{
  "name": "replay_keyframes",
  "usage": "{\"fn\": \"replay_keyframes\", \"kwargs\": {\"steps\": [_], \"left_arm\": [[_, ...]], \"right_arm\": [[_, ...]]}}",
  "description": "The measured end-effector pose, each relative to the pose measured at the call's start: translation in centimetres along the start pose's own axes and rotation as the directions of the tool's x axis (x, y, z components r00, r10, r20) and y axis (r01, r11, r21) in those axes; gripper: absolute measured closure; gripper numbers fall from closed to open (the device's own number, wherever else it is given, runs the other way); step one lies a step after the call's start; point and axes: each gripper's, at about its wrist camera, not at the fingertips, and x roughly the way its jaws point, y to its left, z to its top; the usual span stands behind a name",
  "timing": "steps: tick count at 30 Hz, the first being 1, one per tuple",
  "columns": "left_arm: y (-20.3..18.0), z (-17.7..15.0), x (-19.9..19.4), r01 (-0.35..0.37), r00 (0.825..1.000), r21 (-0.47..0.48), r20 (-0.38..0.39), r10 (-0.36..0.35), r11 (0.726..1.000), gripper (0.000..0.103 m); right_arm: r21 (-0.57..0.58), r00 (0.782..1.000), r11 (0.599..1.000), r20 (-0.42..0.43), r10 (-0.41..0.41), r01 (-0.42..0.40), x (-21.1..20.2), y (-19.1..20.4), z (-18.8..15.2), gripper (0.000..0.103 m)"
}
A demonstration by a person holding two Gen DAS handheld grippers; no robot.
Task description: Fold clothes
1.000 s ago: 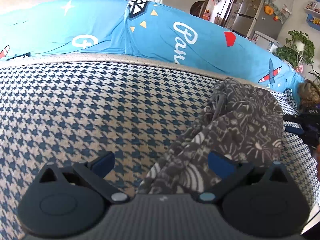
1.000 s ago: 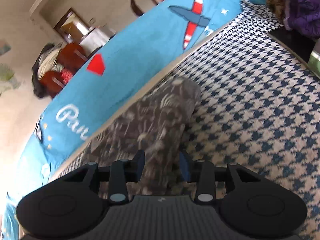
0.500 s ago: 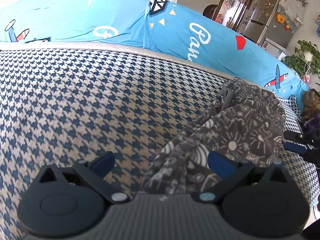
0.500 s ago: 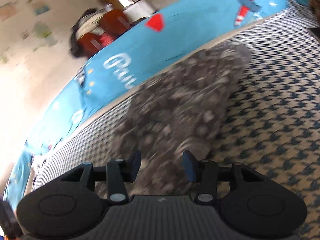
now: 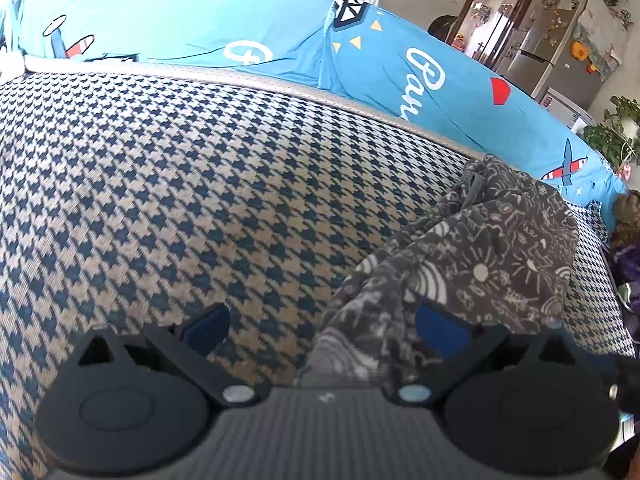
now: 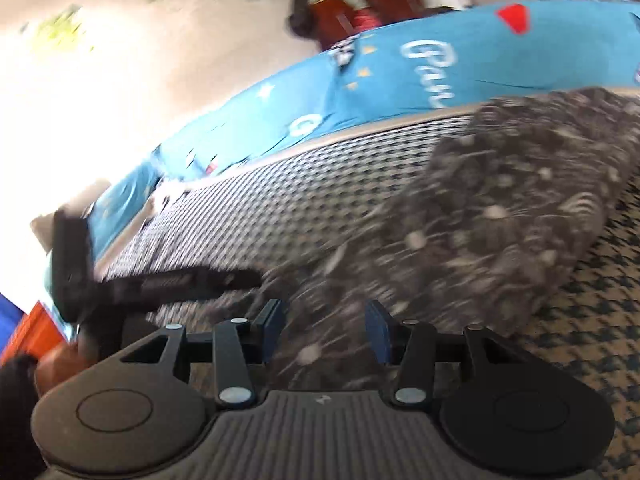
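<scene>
Dark grey garment (image 5: 492, 256) with white doodle print: crumpled, unfolded, bunched into an elongated heap. It occupies the lower right of the left wrist view, lying on the houndstooth surface (image 5: 200, 200). In the right wrist view it spans centre to upper right, blurred.

My left wrist view looks steeply down, close over the houndstooth sofa seat (image 5: 200, 184), facing the blue backrest cover (image 5: 280, 40). My right wrist view is tilted and blurred. Both share the grey patterned garment (image 5: 500, 256).
</scene>
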Motion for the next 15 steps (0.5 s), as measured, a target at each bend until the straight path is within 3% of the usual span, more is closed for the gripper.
{"fn": "replay_keyframes", "kwargs": {"steps": [7, 15], "left_arm": [[0.2, -1.3, -0.7, 0.010, 1.000, -0.007, -0.018, -0.010, 1.000, 0.000], [0.4, -2.4, -1.2, 0.020, 0.999, -0.025, -0.042, -0.021, 0.999, 0.000]], "right_arm": [[-0.240, 0.997, 0.971, -0.070, -0.015, -0.002, 1.4, 4.8, -3.2, 0.056], [-0.419, 0.995, 0.907, -0.066, -0.078, 0.043, 2.5, 7.6, -5.9, 0.055]]}}
